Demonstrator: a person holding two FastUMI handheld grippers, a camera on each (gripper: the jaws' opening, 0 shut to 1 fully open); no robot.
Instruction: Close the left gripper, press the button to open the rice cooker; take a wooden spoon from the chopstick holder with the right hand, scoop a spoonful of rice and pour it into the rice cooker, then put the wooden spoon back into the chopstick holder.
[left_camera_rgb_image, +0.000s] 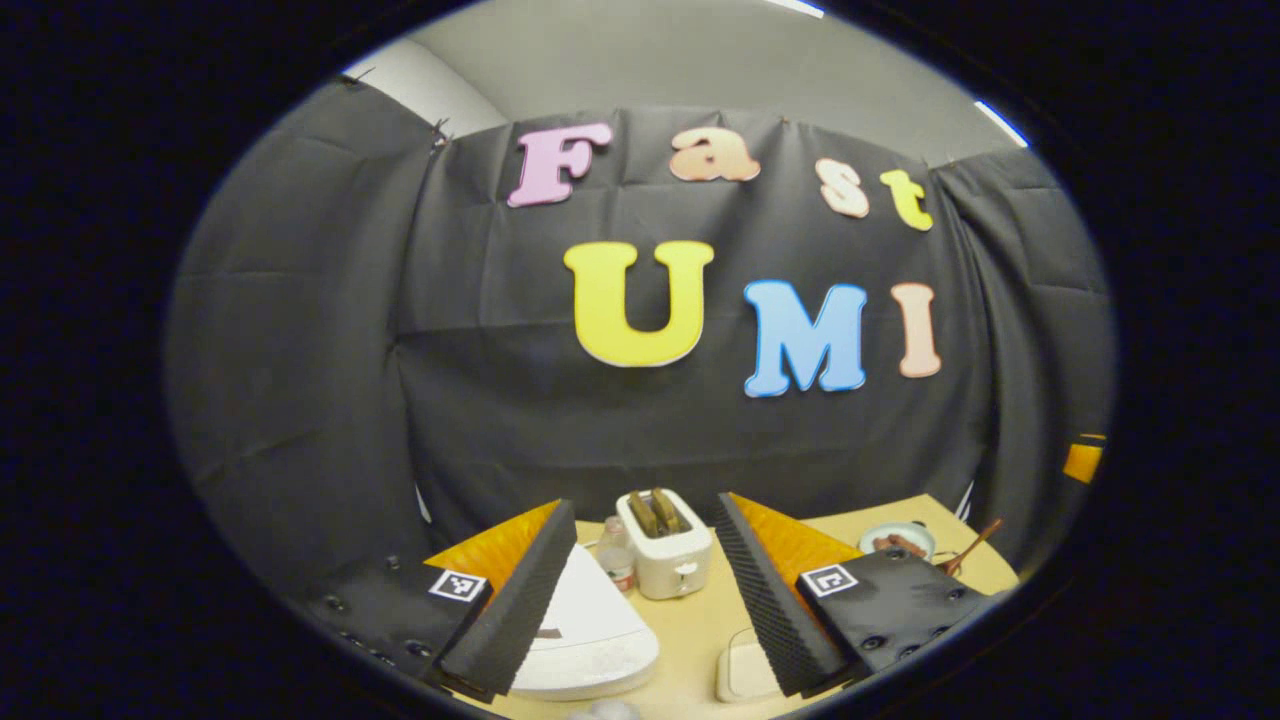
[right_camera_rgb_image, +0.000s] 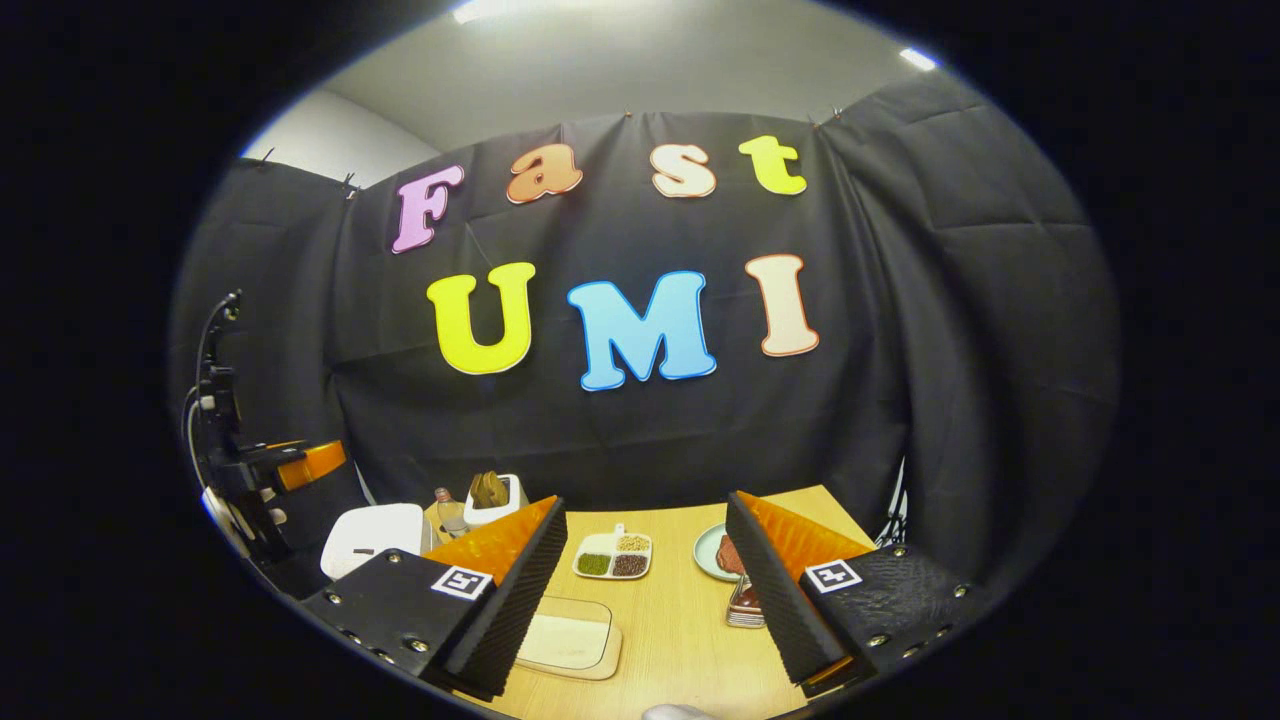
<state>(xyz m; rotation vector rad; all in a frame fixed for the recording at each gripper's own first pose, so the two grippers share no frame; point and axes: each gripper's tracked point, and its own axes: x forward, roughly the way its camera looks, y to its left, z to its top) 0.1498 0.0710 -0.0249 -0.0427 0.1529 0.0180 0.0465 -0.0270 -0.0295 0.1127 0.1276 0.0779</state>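
Observation:
The white rice cooker (left_camera_rgb_image: 590, 625) sits low on the wooden table with its lid down, partly behind my left gripper's left finger. My left gripper (left_camera_rgb_image: 643, 502) is open above the table, holding nothing. A brown wooden spoon handle (left_camera_rgb_image: 970, 548) sticks up at the far right. In the right gripper view the rice cooker (right_camera_rgb_image: 375, 538) is at the left, with the left gripper's rig (right_camera_rgb_image: 262, 478) beside it. My right gripper (right_camera_rgb_image: 645, 500) is open and holds nothing. A divided white dish of grains (right_camera_rgb_image: 613, 556) lies ahead of it. A small holder (right_camera_rgb_image: 745, 603) peeks out behind its right finger.
A white toaster (left_camera_rgb_image: 665, 545) with bread and a small bottle (left_camera_rgb_image: 615, 562) stand behind the cooker. A flat lidded box (right_camera_rgb_image: 568, 638) lies near the front edge of the table (right_camera_rgb_image: 670, 630). A pale green plate (right_camera_rgb_image: 708, 552) with brown food is at the right.

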